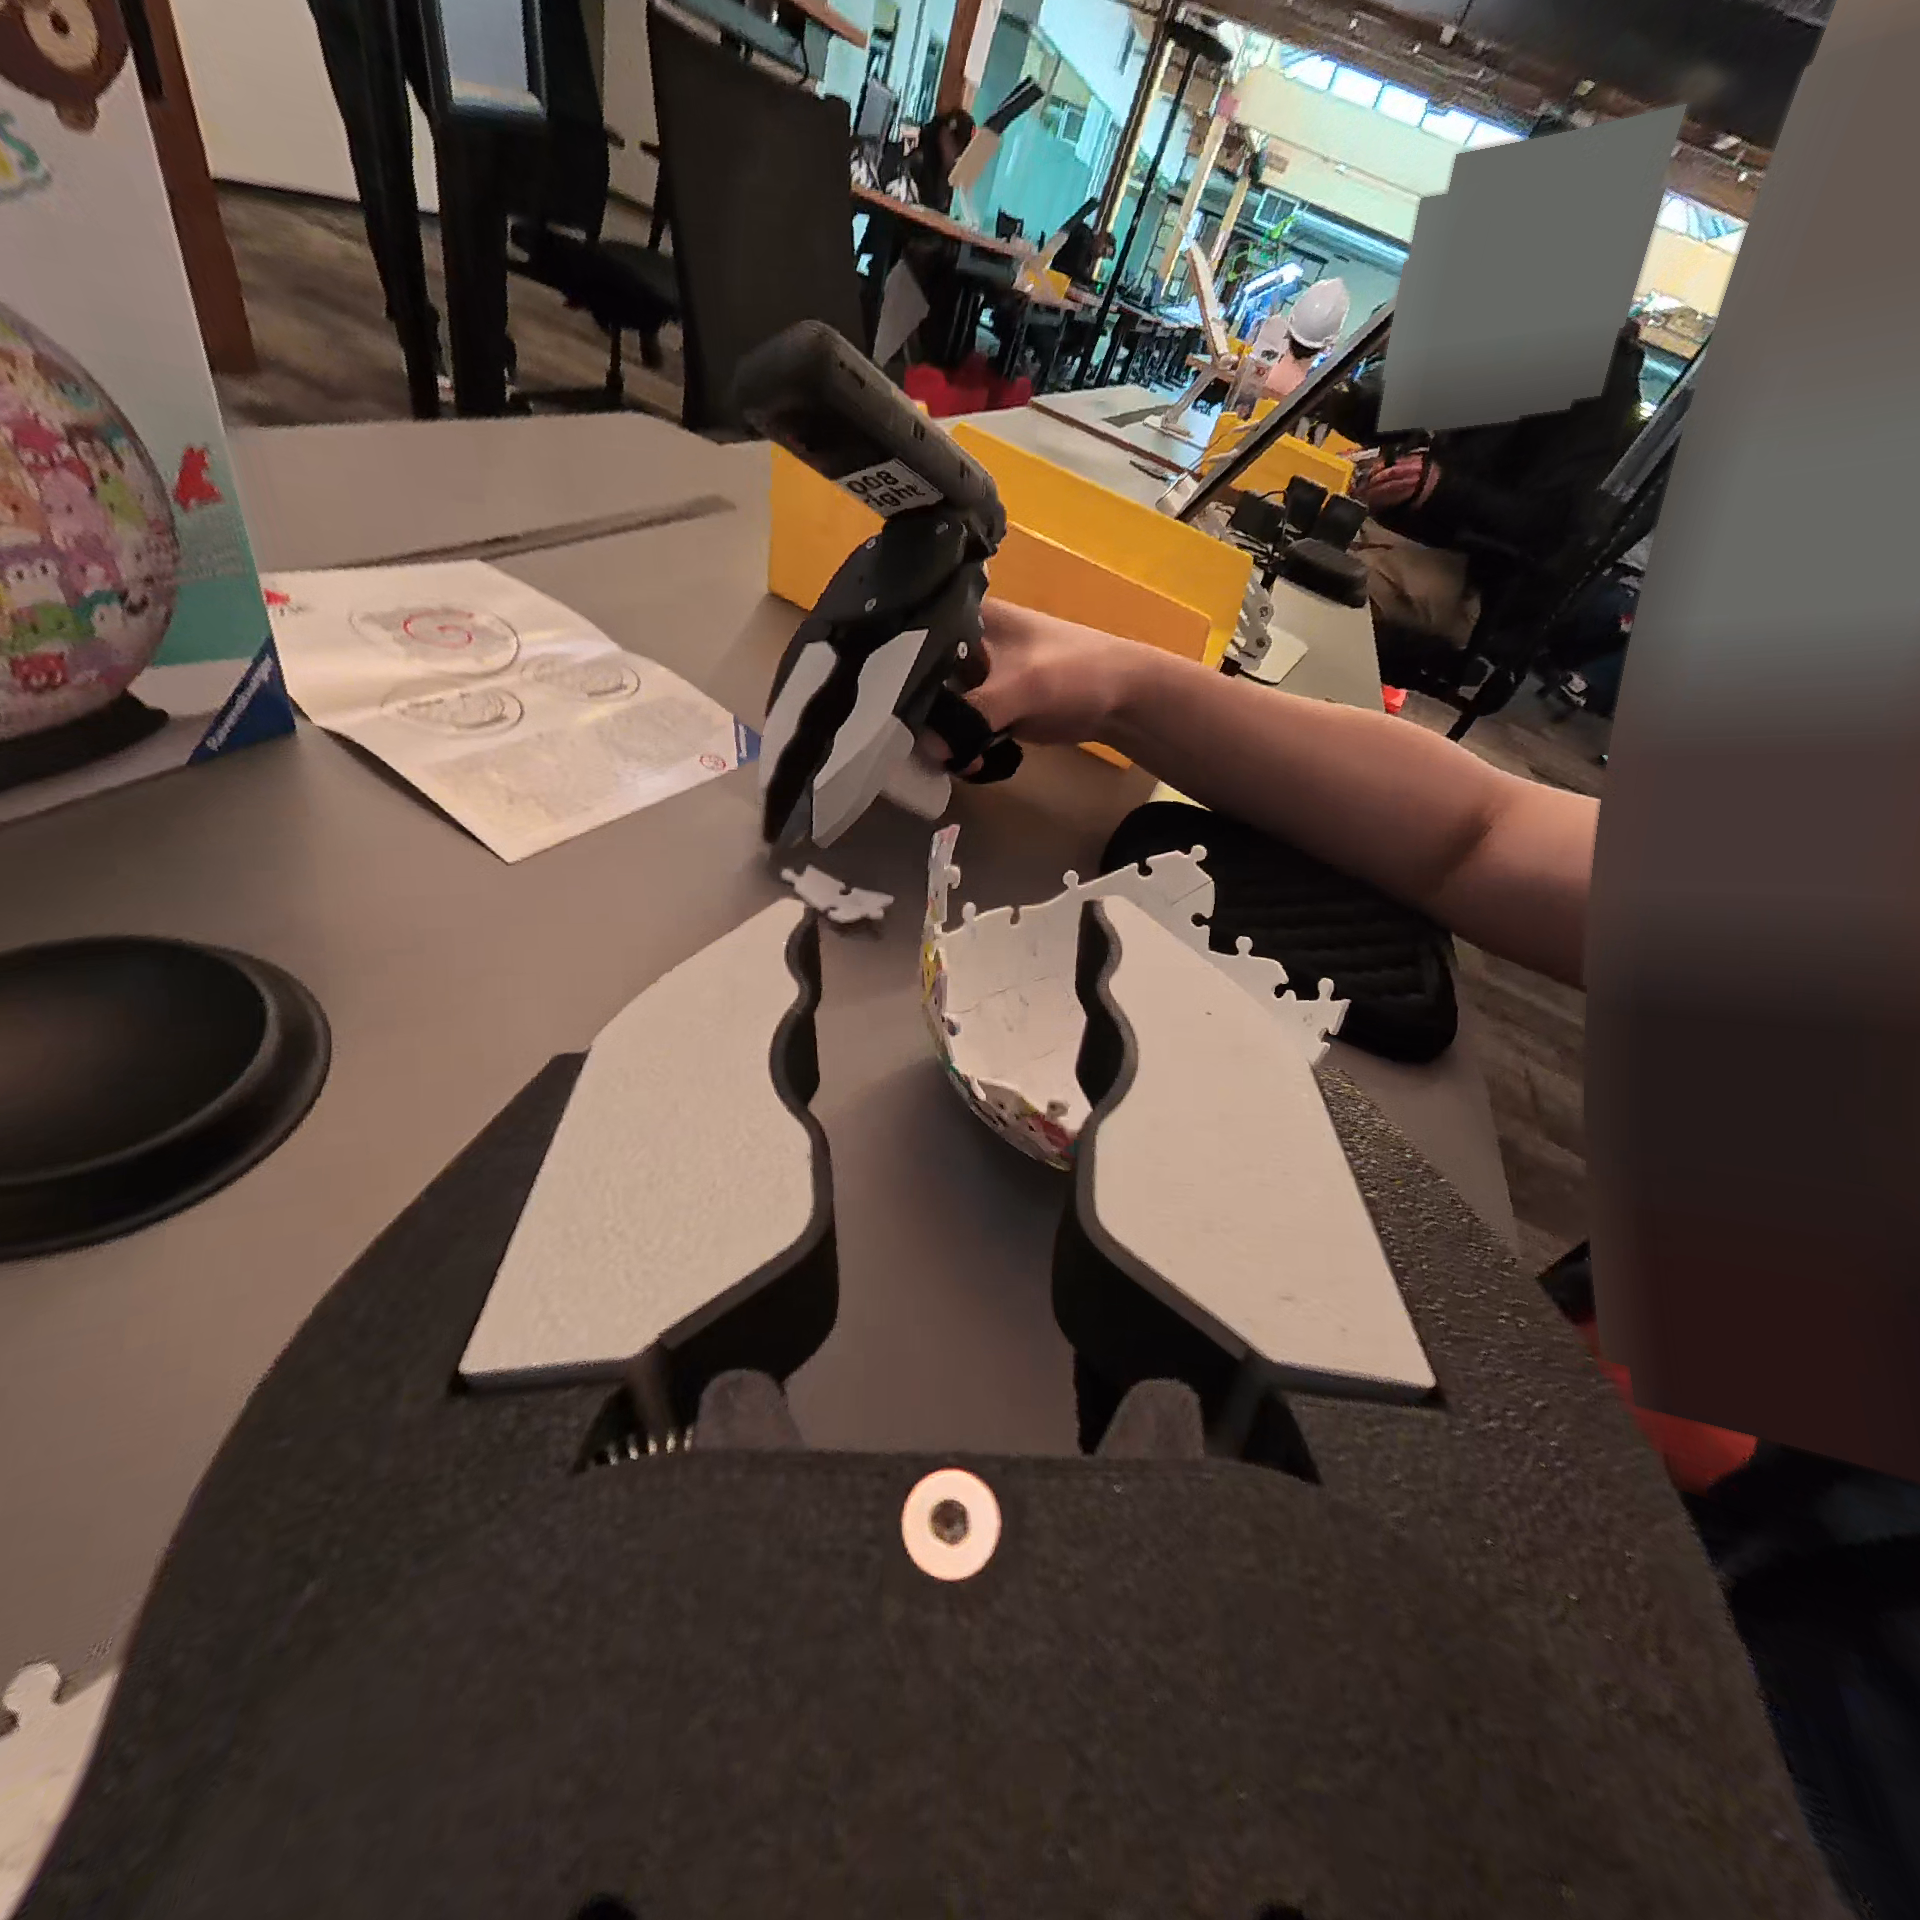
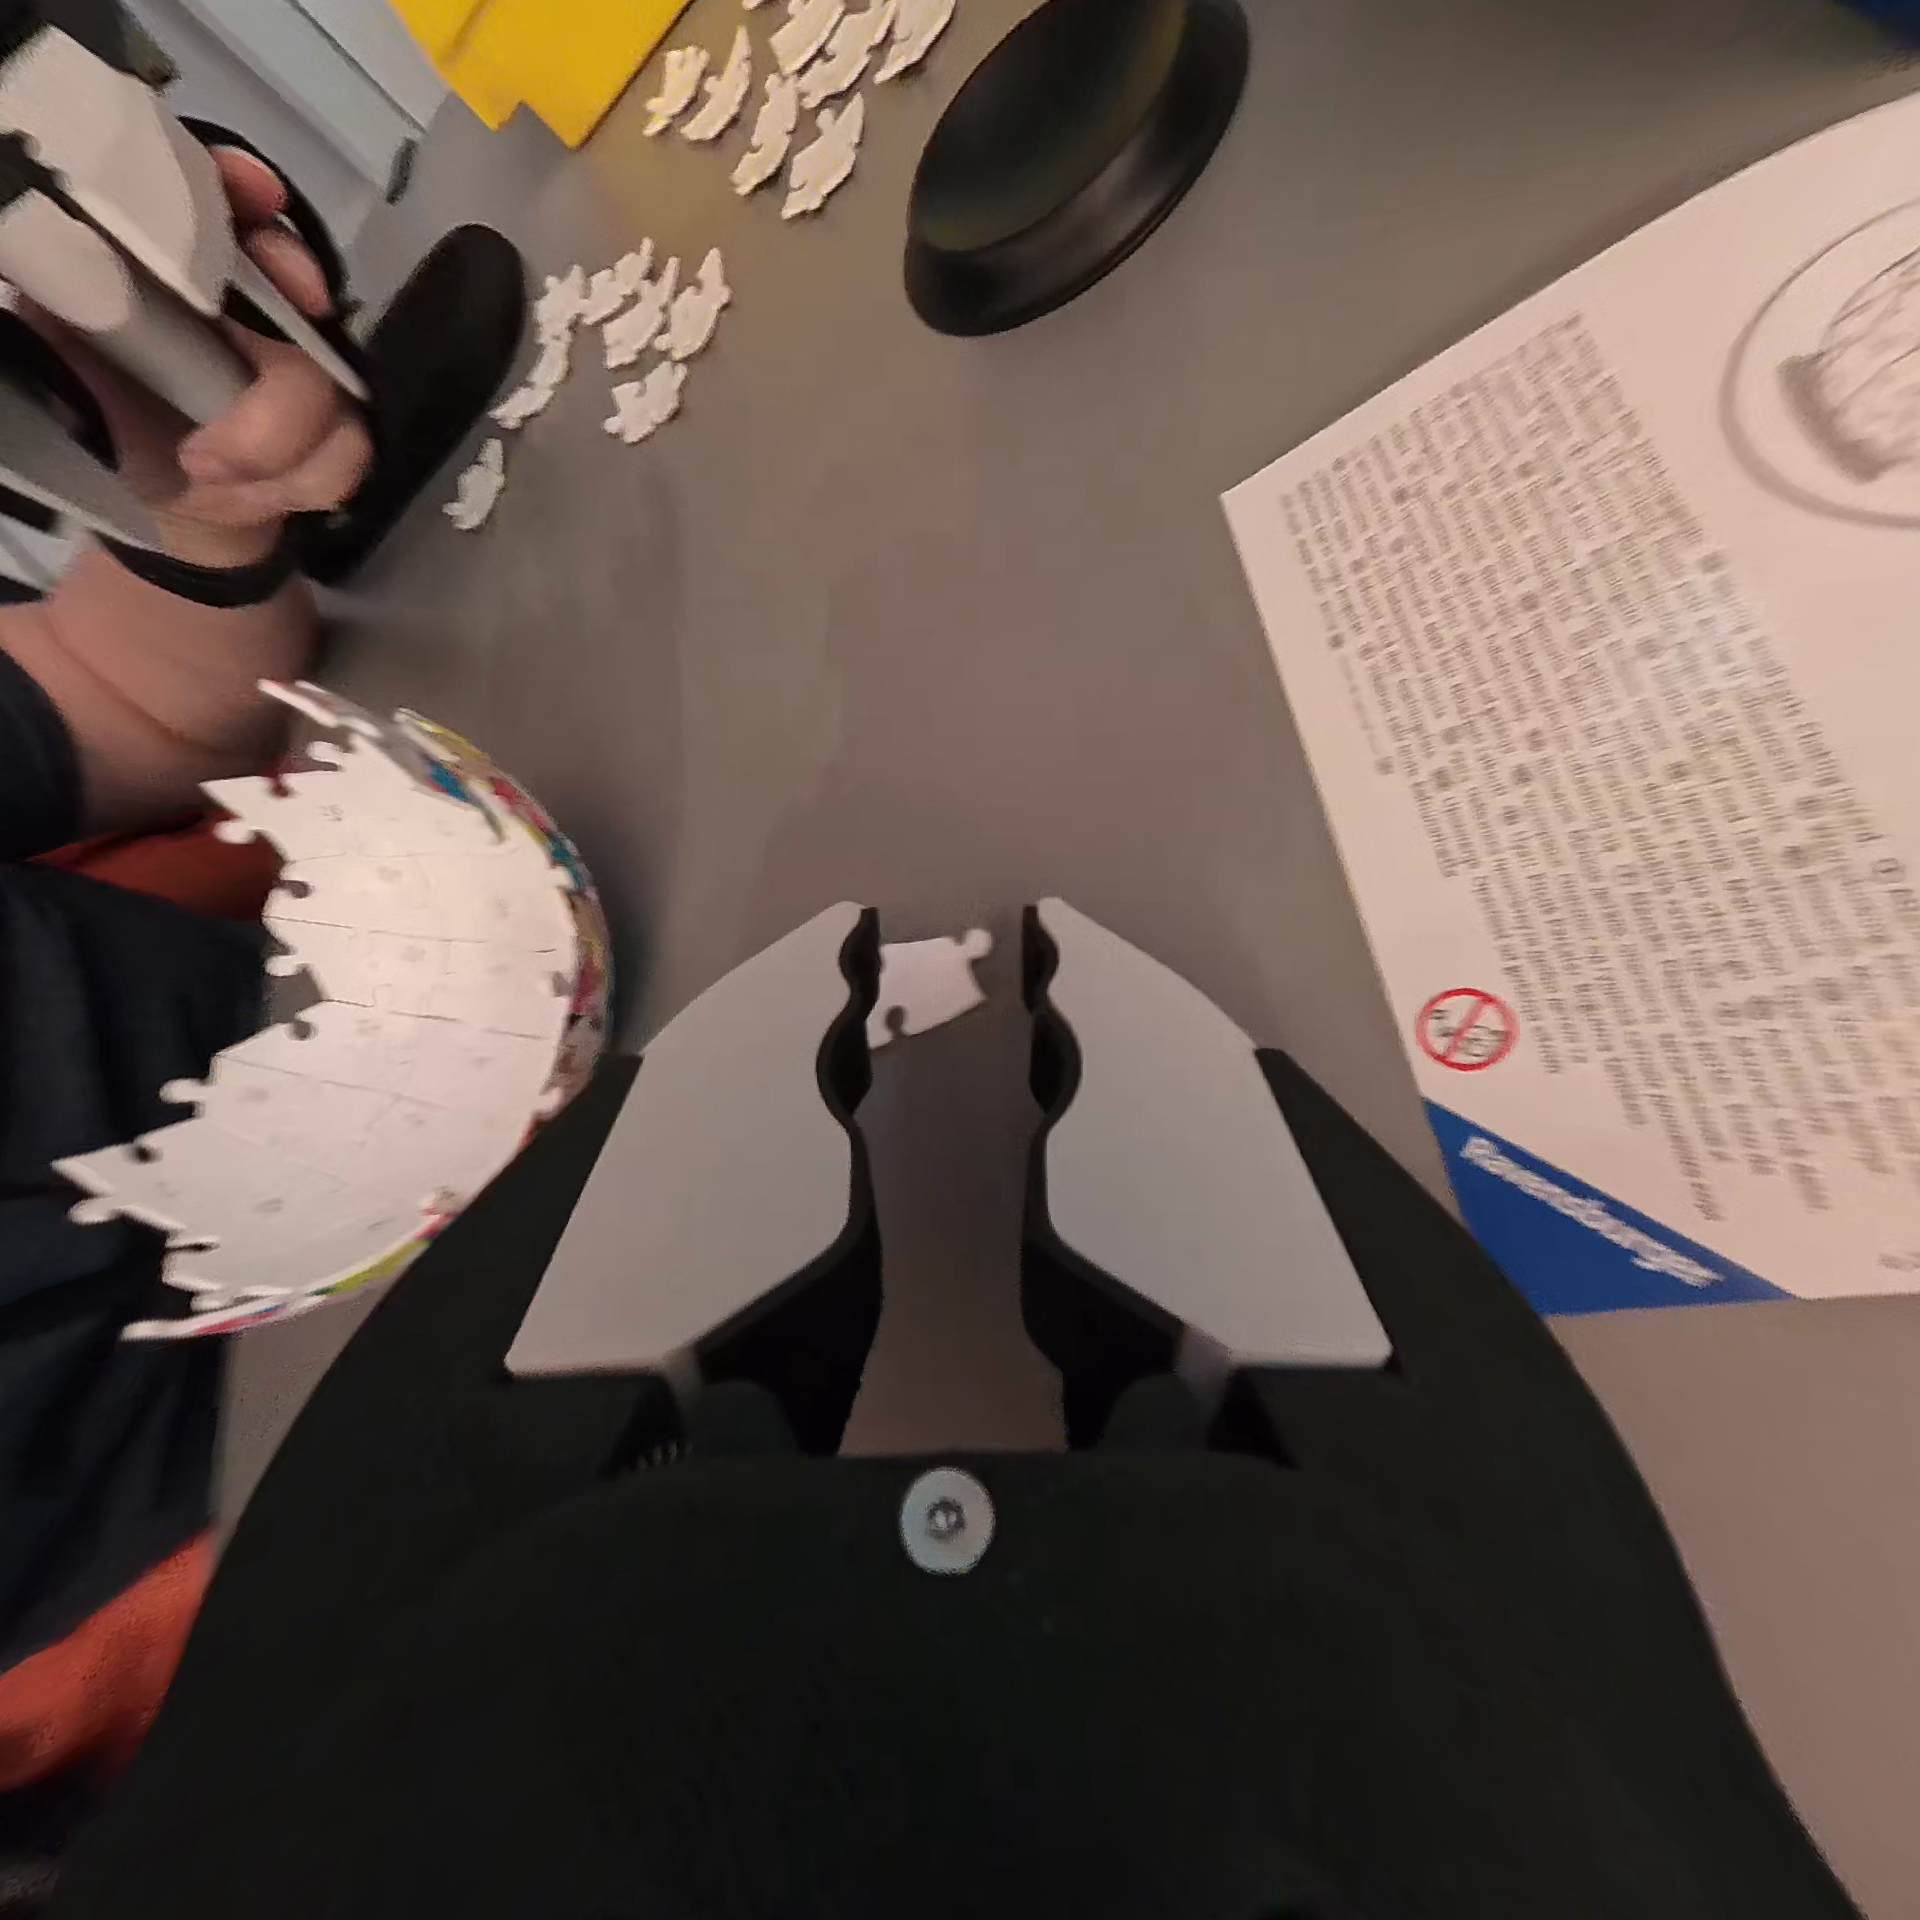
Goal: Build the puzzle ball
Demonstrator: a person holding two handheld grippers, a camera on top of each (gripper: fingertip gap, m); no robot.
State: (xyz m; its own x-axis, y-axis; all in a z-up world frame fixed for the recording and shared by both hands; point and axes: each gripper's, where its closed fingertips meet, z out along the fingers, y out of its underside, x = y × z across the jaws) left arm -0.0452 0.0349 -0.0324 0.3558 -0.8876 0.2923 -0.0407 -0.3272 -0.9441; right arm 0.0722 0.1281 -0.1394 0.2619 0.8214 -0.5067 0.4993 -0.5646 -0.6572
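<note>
White piece (image 2: 928, 984) between spread right hand-held gripper (image 2: 945, 920) fingers (pointing down) | left hand-held gripper (image 1: 945, 914) spread beside half-ball (image 1: 1003, 1023)

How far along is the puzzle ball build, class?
Done: about half the ball shell is joined, with a jagged open rim. In hand: the right gripper, fingers open, hangs over a single piece on the table. Left: many loose pieces are unplaced, and the black stand is unused.

Both the left gripper (image 1: 945, 966) and right gripper (image 2: 945, 935) seem parted, angled downward.
</note>
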